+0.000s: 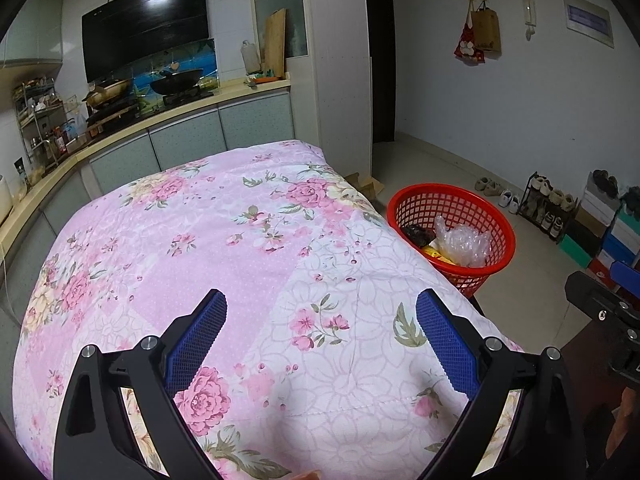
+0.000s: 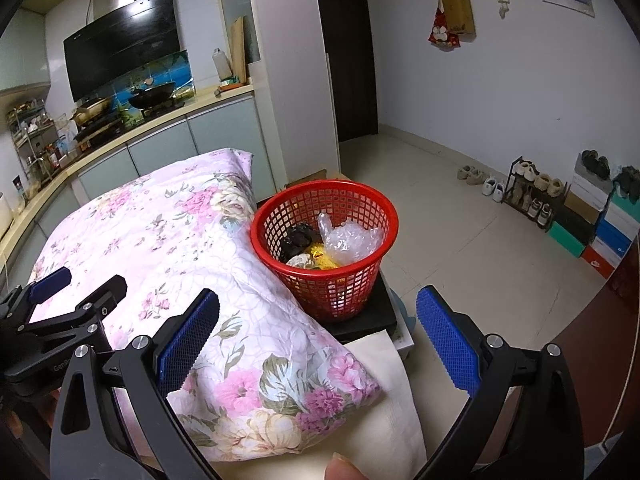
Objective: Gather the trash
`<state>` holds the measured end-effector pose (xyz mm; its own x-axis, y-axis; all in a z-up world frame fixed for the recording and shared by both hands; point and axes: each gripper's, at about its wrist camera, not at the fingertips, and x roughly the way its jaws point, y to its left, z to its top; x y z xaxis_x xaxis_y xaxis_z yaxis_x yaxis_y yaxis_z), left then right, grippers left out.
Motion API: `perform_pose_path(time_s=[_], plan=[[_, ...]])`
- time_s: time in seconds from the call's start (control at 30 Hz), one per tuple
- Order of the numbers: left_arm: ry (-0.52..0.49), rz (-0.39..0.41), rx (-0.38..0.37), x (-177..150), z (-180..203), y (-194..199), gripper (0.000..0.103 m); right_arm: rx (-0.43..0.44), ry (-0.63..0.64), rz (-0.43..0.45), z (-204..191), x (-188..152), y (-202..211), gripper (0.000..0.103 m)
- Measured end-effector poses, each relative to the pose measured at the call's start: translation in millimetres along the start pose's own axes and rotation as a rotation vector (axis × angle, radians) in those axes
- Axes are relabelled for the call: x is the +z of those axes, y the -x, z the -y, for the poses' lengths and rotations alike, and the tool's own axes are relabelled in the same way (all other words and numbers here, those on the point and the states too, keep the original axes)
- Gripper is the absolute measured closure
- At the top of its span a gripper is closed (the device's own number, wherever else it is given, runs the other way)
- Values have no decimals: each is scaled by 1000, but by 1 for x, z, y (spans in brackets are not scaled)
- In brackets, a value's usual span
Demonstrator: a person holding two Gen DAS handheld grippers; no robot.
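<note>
A red mesh basket stands on a black block just right of a pink floral quilt. It holds clear crumpled plastic, a black lump, a yellow wrapper and a pale scrap. The basket also shows in the left wrist view, beyond the quilt's right edge. My left gripper is open and empty above the quilt. My right gripper is open and empty, short of the basket. The left gripper shows at the left edge of the right wrist view.
A kitchen counter with pans and a range hood runs behind the quilt. A shoe rack and stacked shoe boxes line the right wall. A cream cloth lies under the quilt's near corner. A fingertip shows at the bottom edge.
</note>
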<state>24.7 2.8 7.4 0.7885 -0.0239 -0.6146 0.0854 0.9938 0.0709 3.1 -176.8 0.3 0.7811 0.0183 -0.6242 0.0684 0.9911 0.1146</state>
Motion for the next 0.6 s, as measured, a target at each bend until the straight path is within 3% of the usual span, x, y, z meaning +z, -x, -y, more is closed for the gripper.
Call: perform_pose_path(time_s=[0.6], plan=[[-1, 1, -1, -1, 2, 1, 11, -8, -7, -4, 4, 1, -1, 7]])
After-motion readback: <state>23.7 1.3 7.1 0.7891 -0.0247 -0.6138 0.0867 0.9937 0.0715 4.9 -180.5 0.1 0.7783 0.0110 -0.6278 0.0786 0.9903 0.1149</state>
